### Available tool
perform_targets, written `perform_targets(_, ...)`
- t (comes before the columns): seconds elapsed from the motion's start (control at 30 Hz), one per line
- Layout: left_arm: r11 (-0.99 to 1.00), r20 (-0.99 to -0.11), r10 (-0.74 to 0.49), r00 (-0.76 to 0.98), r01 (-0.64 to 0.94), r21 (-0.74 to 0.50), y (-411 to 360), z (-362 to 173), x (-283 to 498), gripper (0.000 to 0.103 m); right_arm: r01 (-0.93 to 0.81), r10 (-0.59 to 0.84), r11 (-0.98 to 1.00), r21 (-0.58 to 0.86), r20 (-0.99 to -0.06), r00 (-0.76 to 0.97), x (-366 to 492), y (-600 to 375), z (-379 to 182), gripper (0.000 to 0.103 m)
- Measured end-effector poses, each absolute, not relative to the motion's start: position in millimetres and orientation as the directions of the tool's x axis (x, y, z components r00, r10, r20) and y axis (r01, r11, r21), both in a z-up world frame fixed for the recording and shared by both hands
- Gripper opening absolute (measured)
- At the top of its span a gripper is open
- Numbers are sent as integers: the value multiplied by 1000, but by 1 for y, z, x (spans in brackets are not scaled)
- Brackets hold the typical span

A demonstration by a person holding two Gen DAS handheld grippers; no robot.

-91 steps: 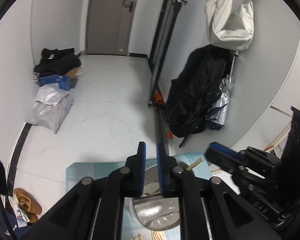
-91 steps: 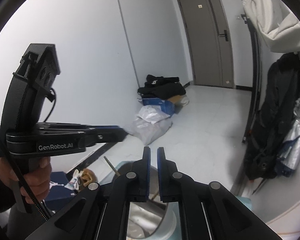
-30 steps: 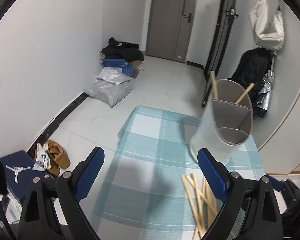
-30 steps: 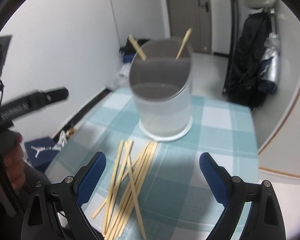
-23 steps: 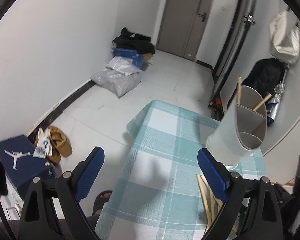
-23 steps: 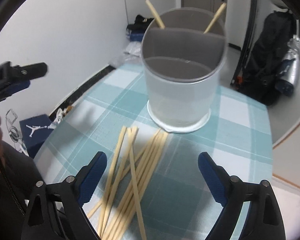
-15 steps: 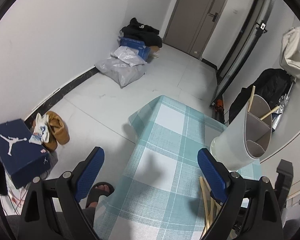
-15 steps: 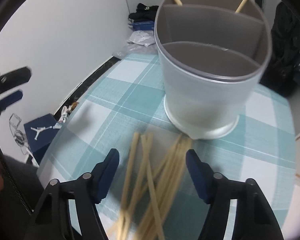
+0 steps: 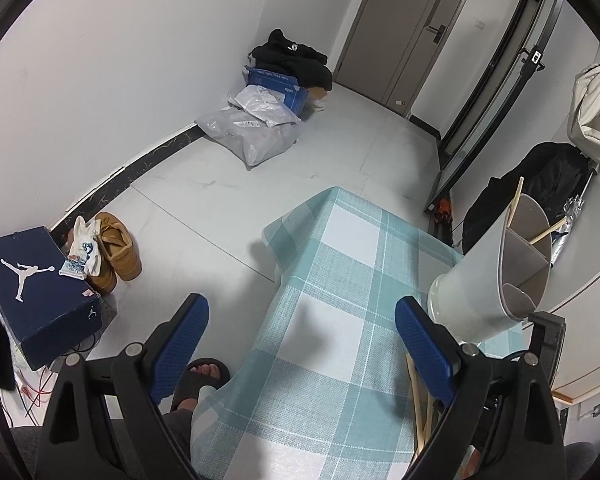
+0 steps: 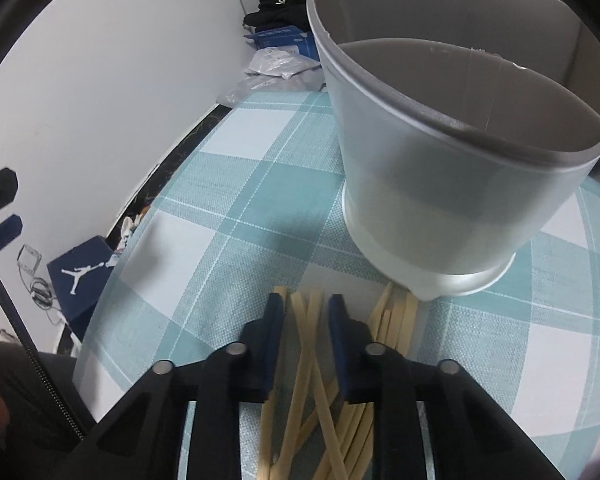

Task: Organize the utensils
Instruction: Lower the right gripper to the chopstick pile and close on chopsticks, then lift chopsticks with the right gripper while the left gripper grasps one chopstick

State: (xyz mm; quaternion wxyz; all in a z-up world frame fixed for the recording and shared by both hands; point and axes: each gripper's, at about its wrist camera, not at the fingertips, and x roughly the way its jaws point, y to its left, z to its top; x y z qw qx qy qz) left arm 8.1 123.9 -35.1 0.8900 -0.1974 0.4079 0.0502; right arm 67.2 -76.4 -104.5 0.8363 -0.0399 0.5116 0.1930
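A grey divided utensil holder (image 10: pixel 452 148) stands on the teal checked tablecloth (image 10: pixel 228 216); it also shows in the left wrist view (image 9: pixel 496 276) with two wooden sticks in its far compartment. Several wooden chopsticks (image 10: pixel 396 320) lie loose in front of the holder. My right gripper (image 10: pixel 306 310) is low over the pile, its jaws partly closed with a gap, straddling two chopsticks (image 10: pixel 306 344). My left gripper (image 9: pixel 300 340) is wide open and empty, above the cloth's left part (image 9: pixel 320 292). A few chopsticks (image 9: pixel 418 408) show at its right finger.
The table's left edge drops to a grey floor. On the floor are a navy shoe box (image 9: pixel 32 284), brown shoes (image 9: pixel 116 248), plastic bags (image 9: pixel 256 136) and a blue box (image 9: pixel 276 84). A black coat (image 9: pixel 540 184) hangs at the right. A sandalled foot (image 9: pixel 204 376) shows below.
My right gripper has dropped down to the chopstick pile and its jaws have narrowed around two sticks. My left gripper has stayed open and drifted back to the left.
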Motion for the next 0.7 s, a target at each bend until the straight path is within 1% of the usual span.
perform_targets(0.07,918,-744,-70,664,-249,-308,124,-35,8,92,-363,294,921,143,-865,406,68,-78,-103,15)
perform_targets(0.13,920,-744,-67,665,-247,-304,123,-34,9,92,-358,296,922,148,-865,405,69,-79,-102,8)
perform_targets(0.47,926,-747,-54,663,-248,-286,125,-33,10,92,-358,298,921,152,-867,400,70,-79,-102,7)
perform_targets(0.7,930,-761,-49,647,-248,-271,122,-38,12,92,-346,327,920,182,-843,427,65,-91,-85,6)
